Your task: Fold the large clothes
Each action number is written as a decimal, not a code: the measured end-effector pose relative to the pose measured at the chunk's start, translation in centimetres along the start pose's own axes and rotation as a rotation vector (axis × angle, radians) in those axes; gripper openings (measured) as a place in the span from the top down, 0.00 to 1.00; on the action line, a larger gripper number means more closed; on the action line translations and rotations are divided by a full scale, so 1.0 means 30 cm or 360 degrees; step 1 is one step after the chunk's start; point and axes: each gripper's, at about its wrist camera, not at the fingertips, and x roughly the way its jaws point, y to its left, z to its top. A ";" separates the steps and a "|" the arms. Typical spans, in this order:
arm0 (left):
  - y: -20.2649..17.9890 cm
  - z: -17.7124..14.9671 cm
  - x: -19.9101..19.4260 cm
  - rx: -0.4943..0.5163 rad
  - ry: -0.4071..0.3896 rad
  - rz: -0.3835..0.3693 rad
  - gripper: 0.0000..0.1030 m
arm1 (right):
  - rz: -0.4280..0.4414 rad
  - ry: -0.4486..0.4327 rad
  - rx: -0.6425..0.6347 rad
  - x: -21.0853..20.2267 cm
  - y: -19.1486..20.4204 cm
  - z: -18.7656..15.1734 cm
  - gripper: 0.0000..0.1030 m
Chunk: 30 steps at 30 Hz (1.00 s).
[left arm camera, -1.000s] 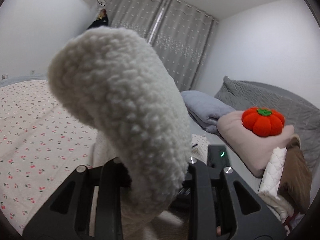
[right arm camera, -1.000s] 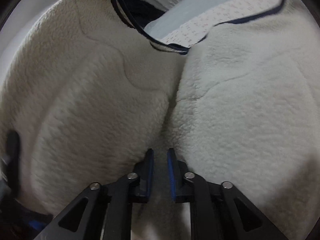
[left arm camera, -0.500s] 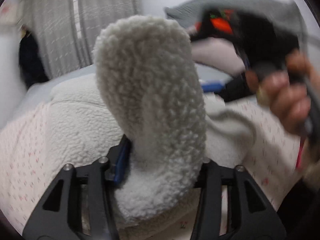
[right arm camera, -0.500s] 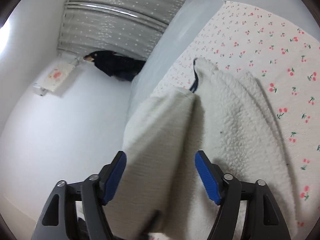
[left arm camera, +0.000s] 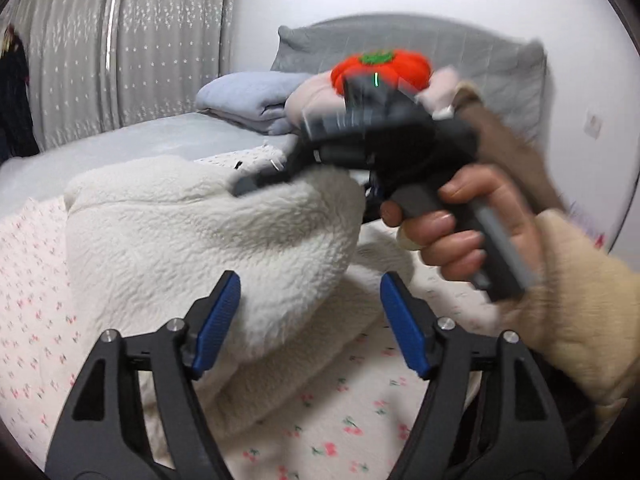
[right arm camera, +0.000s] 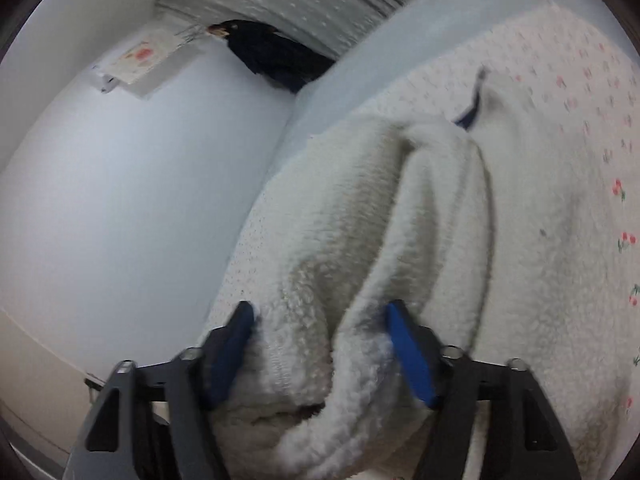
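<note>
A cream fleece jacket (left arm camera: 192, 236) with dark trim lies bunched on the cherry-print bed sheet (left arm camera: 340, 428). My left gripper (left arm camera: 310, 322) is open, and a fleece fold rests against its left pad. In the left wrist view the right gripper's black body (left arm camera: 384, 140) is held in a hand, its fingers reaching over the jacket's far edge. In the right wrist view the right gripper (right arm camera: 320, 352) is open wide, and thick fleece folds (right arm camera: 400, 248) lie between its blue pads.
A folded blue-grey blanket (left arm camera: 252, 98), a pink cushion with an orange pumpkin plush (left arm camera: 382, 68) and a grey headboard (left arm camera: 460, 64) stand at the bed's head. Grey curtains (left arm camera: 120, 48) hang behind. A white wall (right arm camera: 132, 200) borders the bed.
My left gripper has opened and let go of the fleece fold, which has dropped onto the bed. The right gripper has moved down onto the jacket, its fingers now around thick folds.
</note>
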 end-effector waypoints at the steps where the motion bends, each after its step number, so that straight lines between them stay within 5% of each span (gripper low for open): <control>1: 0.014 0.000 -0.031 -0.0027 -0.0036 -0.0017 0.28 | 0.0015 0.0004 0.0034 -0.011 -0.020 0.000 0.55; 3: 0.049 0.008 -0.076 -0.0116 -0.0129 -0.0035 0.28 | 0.0100 0.0032 0.0097 -0.056 -0.054 -0.012 0.72; 6: 0.159 0.010 -0.124 -0.0343 -0.0237 0.0030 0.28 | 0.0104 0.0019 0.0044 -0.118 -0.053 -0.024 0.83; 11: 0.334 -0.016 -0.037 -0.0615 -0.0131 0.0308 0.29 | 0.0044 -0.0036 -0.0072 -0.240 -0.031 -0.086 0.91; 13: 0.377 -0.032 0.018 -0.0696 -0.0045 0.0269 0.34 | 0.0023 -0.0054 -0.0061 -0.279 -0.049 -0.112 0.84; 14: 0.386 -0.036 0.044 -0.0725 -0.0024 0.0256 0.34 | 0.0040 -0.0064 -0.0036 -0.293 -0.063 -0.118 0.68; 15: 0.386 -0.037 0.047 -0.0716 -0.0036 0.0264 0.34 | 0.0063 -0.0070 0.0014 -0.315 -0.075 -0.127 0.37; 17: 0.376 -0.025 0.049 -0.0696 -0.0039 0.0270 0.34 | 0.0123 -0.0110 0.0105 -0.322 -0.086 -0.123 0.14; 22: 0.347 -0.038 0.055 -0.0629 -0.0032 0.0316 0.33 | 0.0343 -0.0058 0.0289 -0.202 -0.090 -0.034 0.13; 30: 0.333 -0.046 0.038 -0.0537 -0.0015 0.0376 0.31 | 0.0284 0.0099 0.0357 0.075 -0.036 0.077 0.09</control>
